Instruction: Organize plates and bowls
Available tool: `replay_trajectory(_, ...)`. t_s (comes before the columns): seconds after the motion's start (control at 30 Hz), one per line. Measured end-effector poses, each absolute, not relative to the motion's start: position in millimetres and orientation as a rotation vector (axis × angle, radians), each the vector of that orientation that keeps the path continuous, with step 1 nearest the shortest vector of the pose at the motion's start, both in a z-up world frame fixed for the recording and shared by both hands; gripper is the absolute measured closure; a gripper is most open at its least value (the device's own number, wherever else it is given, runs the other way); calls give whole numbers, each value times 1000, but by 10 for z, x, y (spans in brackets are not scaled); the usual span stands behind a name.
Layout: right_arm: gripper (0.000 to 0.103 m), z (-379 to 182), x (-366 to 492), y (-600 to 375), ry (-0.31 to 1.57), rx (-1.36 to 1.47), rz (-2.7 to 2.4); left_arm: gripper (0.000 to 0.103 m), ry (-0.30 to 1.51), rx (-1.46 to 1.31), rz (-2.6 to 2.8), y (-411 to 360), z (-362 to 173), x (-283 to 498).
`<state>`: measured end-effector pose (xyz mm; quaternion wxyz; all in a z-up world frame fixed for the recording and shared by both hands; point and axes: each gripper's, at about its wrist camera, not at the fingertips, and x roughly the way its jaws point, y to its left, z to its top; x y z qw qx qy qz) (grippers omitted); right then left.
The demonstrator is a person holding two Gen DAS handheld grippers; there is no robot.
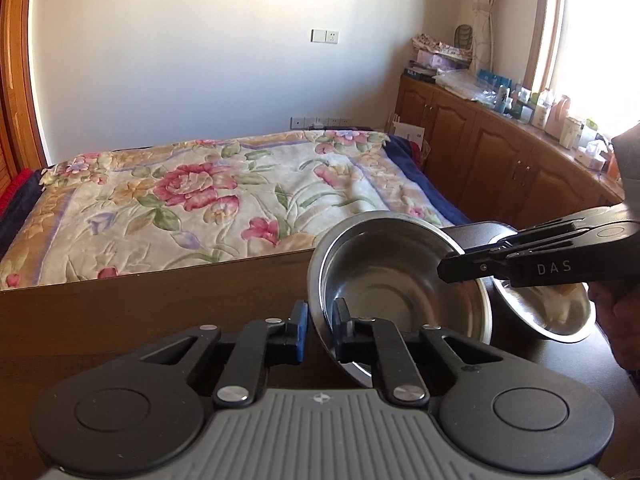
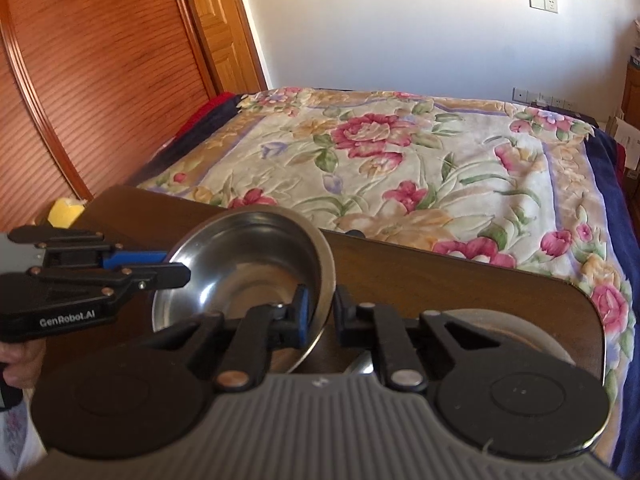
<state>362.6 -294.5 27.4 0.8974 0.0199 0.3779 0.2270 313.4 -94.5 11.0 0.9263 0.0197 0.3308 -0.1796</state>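
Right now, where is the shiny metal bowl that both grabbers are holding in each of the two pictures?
Left wrist view: the steel bowl sits lower right of centre, tilted, rim between the left gripper fingers.
Right wrist view: the same bowl sits lower left of centre, rim between the right gripper fingers.
Shared landmark: the floral bedspread behind.

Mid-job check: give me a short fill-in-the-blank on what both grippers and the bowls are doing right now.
1. The steel bowl is gripped at its rim by ____ grippers.
2. The held bowl is tilted, not ____.
3. A second steel bowl rests on the dark ____ table.
4. Behind the table lies a bed with a ____ blanket.

Missing words: both; level; wooden; floral
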Motion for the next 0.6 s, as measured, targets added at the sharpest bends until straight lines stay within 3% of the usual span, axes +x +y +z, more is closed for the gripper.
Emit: replay_trajectory(0.6,94,719,3171,-2959,654,37,447,92,556,63,-393,-921,550,2632)
